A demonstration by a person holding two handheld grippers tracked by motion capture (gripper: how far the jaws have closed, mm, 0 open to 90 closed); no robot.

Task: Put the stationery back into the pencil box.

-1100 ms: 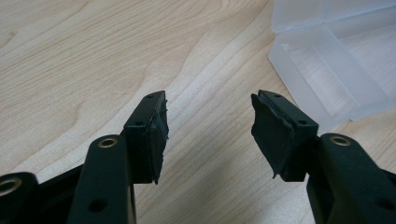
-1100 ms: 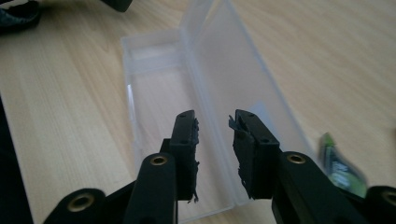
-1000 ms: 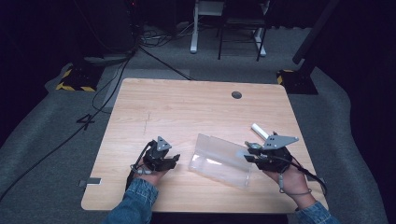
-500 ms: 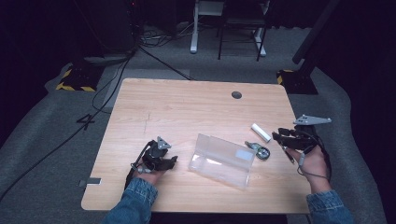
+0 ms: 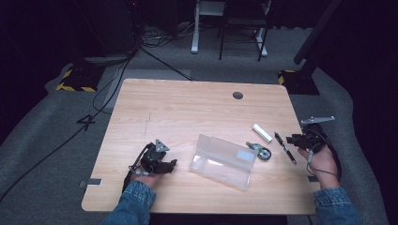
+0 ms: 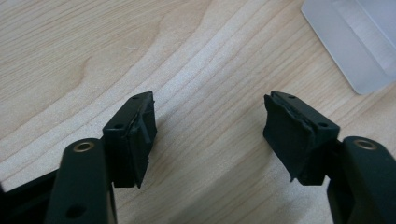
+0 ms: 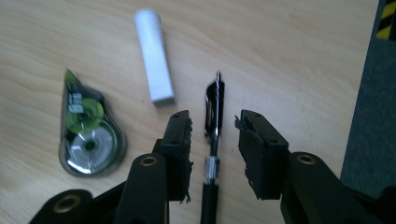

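Black pen flat on table

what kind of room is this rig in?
Probably a lab or studio set up for recording, not a home: a lone wooden table on grey carpet, cables trailing across the floor, hazard-striped stand bases, dark surroundings.

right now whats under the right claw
A black pen lies on the wooden table between the open jaws of the right claw, untouched. Its lower end runs out of the frame.
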